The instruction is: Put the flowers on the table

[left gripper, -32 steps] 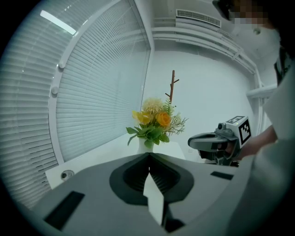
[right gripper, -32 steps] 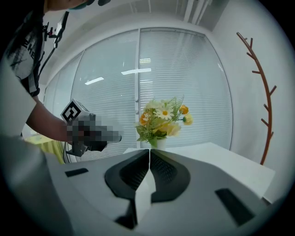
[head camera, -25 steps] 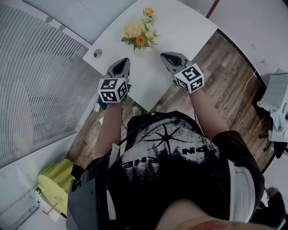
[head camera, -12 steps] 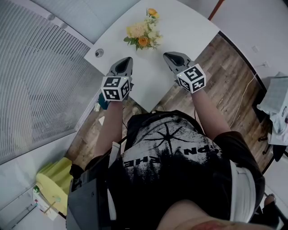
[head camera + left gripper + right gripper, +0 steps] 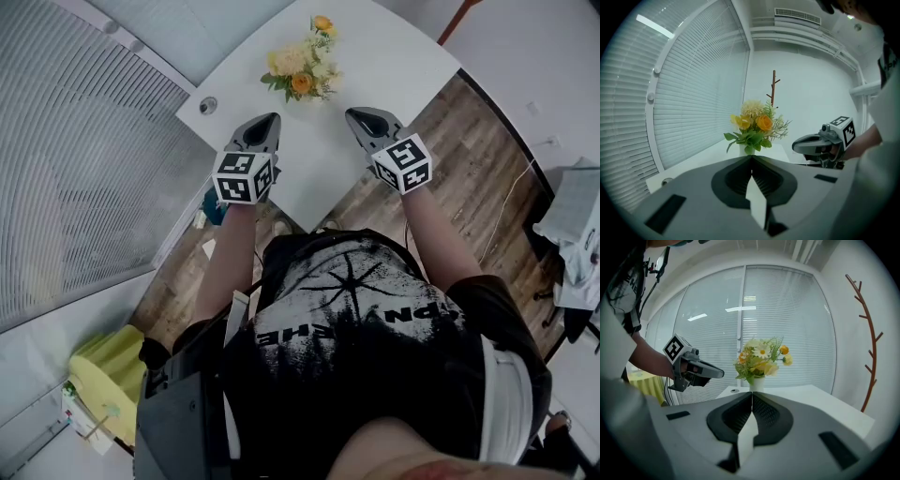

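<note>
- Hardly anything has moved since a second ago: our left gripper [image 5: 270, 120] and right gripper [image 5: 354, 114] hover over the near edge of the table [image 5: 403, 56], just as before.
- Both have their jaws pressed together, with nothing between them.
- We see the flowers [image 5: 305, 66] upright in a white vase [image 5: 757, 383] on the table, beyond the tips, and neither gripper touches them.

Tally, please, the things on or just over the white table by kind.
Bunch of yellow and orange flowers in a white vase: 1
Grey handheld grippers with marker cubes: 2 (left gripper, right gripper)
Small round grey grommet: 1
Total: 4
</note>
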### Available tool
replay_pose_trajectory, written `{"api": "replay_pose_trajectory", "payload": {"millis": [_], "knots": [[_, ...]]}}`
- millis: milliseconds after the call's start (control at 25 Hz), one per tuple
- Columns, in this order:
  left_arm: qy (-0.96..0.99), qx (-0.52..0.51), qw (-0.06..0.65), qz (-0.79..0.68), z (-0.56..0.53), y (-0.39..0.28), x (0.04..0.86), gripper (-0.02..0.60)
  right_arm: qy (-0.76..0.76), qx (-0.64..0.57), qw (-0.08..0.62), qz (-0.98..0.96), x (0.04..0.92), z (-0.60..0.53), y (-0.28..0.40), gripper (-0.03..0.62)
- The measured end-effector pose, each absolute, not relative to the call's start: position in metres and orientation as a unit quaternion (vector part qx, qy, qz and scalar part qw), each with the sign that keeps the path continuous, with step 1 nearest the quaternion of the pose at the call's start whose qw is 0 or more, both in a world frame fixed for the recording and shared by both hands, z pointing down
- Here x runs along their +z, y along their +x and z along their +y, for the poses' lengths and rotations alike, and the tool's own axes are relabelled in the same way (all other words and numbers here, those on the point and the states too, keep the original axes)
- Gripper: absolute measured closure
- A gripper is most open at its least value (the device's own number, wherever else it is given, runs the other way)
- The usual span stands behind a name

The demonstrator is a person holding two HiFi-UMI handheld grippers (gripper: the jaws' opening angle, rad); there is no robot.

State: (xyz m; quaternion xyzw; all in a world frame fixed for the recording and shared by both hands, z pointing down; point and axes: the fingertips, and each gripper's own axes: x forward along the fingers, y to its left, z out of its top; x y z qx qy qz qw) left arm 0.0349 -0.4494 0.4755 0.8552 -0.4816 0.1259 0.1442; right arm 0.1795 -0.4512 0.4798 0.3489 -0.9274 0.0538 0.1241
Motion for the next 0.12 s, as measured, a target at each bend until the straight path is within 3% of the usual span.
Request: {"api": "replay_pose_trajectory", "payload": {"millis": [120], "knots": [[0.856,0.124,0.142,-0.482,-0.4510,0.0357,0.4737,0.569,0.347,0.056,0.124,-0.928,0.4808,-0.4509,0.1794,0.576]]}}
